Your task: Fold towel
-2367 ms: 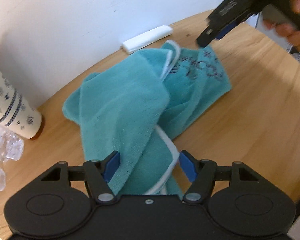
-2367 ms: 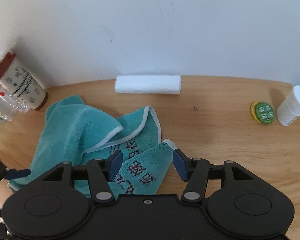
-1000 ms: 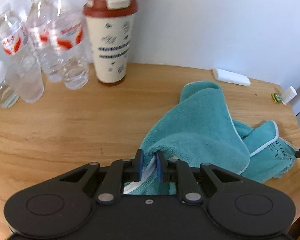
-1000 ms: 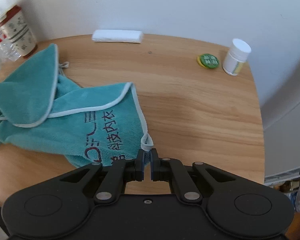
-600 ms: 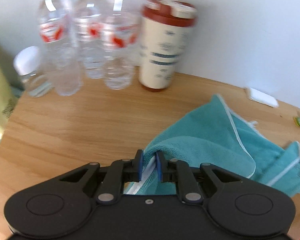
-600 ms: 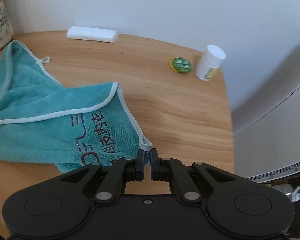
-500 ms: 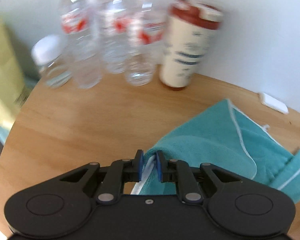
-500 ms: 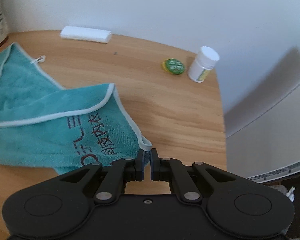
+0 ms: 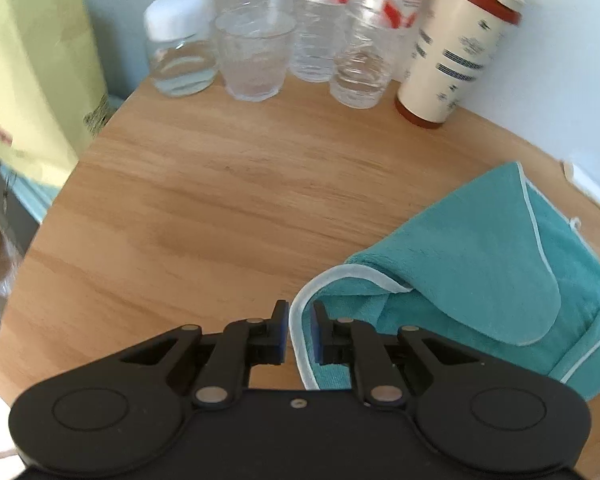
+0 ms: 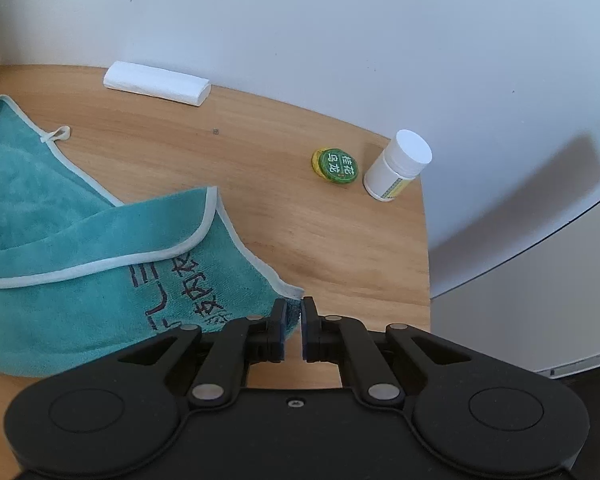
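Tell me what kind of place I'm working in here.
Probably a home or office room: a round wooden table against a white wall, with water bottles, a lidded tumbler and a pill bottle around the towel.

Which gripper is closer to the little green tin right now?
Right. The green tin lies ahead of the right gripper, past its towel corner. The left gripper holds the opposite corner near the bottles; the tin is outside its view.

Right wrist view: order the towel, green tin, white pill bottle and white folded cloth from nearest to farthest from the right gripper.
1. towel, between the right gripper pads
2. green tin, ahead
3. white pill bottle, ahead right, nearly level with the tin
4. white folded cloth, far left by the wall
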A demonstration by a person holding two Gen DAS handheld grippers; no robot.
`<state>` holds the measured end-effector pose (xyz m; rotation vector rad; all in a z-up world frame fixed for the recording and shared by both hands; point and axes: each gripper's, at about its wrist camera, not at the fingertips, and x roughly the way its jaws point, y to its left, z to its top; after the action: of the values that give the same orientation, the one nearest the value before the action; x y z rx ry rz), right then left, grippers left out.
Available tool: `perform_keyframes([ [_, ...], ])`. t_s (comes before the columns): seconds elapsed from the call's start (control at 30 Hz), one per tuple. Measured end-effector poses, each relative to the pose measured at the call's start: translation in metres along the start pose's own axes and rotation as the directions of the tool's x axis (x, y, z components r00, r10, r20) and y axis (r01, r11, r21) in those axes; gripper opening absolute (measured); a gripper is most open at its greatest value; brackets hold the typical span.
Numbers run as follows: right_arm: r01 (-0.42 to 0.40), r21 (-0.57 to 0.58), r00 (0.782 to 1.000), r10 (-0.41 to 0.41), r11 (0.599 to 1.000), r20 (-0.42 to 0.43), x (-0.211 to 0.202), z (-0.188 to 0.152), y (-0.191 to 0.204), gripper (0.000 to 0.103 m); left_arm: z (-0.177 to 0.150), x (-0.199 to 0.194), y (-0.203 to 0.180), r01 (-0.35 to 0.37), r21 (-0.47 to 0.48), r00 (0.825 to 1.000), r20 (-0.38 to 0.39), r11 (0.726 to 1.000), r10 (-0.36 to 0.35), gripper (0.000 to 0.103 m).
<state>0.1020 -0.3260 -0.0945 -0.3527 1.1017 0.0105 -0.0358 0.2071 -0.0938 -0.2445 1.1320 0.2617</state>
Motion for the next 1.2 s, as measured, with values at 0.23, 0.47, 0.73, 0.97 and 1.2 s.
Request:
perform_keyframes([
  [0.23, -0.072, 0.106, 0.997, 0.068, 0.992, 0.041, -0.022, 0.010, -0.001, 0.027, 0.005, -0.003, -0.067, 0.124, 0.387, 0.992, -0.023, 0.914, -0.124, 0.037],
  [0.47, -0.228, 0.238, 0.973, 0.229, 0.944, 0.027, -0.005, 0.020, 0.025, 0.040, -0.013, 0.008, -0.143, 0.174, 0.695, 0.978, -0.038, 0.697, -0.206, 0.055],
  [0.73, -0.236, 0.368, 0.965, 0.261, 0.900, -0.018, 0.019, 0.037, 0.026, 0.040, -0.019, 0.036, -0.192, 0.178, 0.817, 0.977, -0.079, 0.549, -0.199, 0.055],
  [0.97, -0.207, 0.403, 0.965, 0.254, 0.891, -0.066, 0.038, 0.040, 0.031, 0.041, -0.017, 0.050, -0.203, 0.164, 0.833, 0.980, -0.076, 0.528, -0.185, 0.055],
  [1.2, -0.186, 0.433, 0.965, 0.247, 0.882, -0.091, 0.051, 0.040, 0.033, 0.041, -0.019, 0.051, -0.211, 0.160, 0.841, 0.979, -0.069, 0.517, -0.192, 0.055],
])
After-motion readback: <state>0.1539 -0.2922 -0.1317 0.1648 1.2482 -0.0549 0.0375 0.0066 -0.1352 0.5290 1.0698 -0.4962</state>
